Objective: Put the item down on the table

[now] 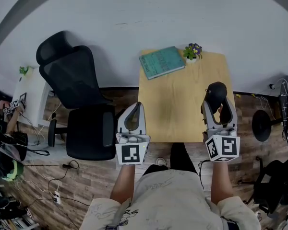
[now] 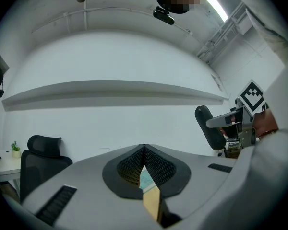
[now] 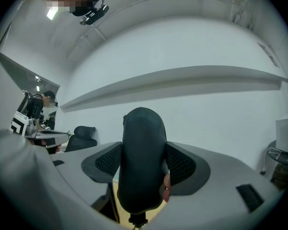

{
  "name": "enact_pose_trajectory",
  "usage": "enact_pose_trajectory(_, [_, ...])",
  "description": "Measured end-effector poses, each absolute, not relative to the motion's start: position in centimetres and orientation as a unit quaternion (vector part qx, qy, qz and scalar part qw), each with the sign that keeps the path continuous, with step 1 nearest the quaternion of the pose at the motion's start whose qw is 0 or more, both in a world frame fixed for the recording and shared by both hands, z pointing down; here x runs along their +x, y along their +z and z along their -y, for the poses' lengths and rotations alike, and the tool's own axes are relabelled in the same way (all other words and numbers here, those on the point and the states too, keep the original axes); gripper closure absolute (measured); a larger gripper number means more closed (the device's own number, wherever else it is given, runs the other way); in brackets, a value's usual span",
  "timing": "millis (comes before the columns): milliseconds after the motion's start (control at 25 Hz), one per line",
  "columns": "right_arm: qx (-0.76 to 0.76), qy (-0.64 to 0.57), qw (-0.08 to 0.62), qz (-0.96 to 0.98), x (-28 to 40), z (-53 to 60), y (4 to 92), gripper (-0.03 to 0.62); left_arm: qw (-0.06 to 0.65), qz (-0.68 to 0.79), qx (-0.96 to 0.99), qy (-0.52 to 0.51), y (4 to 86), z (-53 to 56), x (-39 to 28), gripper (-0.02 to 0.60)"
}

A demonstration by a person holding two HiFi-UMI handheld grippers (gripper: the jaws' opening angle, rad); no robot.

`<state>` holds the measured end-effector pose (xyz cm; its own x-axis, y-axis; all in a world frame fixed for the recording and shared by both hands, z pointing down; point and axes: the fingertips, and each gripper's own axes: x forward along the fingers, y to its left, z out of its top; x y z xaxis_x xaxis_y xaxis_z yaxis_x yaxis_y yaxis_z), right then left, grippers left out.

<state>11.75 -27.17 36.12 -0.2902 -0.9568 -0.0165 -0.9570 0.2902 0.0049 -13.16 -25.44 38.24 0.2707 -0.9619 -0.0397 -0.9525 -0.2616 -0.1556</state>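
A black oval item [image 1: 216,92], shaped like a computer mouse, is clamped upright in my right gripper [image 1: 217,104], just above the right part of the light wooden table [image 1: 177,114]. The right gripper view shows this item [image 3: 141,162] filling the gap between the ribbed pads [image 3: 185,164]. My left gripper [image 1: 137,107] hovers at the table's front left edge, shut with nothing in it. In the left gripper view its tips [image 2: 144,150] meet, and a sliver of the table [image 2: 152,204] shows below them.
A teal book [image 1: 162,62] and a small potted plant [image 1: 192,52] lie at the table's far edge. A black office chair [image 1: 81,104] stands left of the table, with a white side table [image 1: 31,95] beyond it. Cables run over the wooden floor [image 1: 62,176].
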Motion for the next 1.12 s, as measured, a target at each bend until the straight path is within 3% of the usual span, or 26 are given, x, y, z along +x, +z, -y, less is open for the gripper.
enact_pose_trajectory(440, [-0.558, -0.025, -0.057, -0.828, 8.2, 28.9, 40.7, 0.290, 0.045, -0.616, -0.785, -0.048, 41.8, 24.9, -14.2, 0.575])
enact_pose_trajectory(1120, [-0.468, -0.078, -0.218, -0.853, 2.5, 28.9, 52.1, 0.290, -0.001, -0.645, -0.761, -0.076, 47.5, 21.6, -16.5, 0.575])
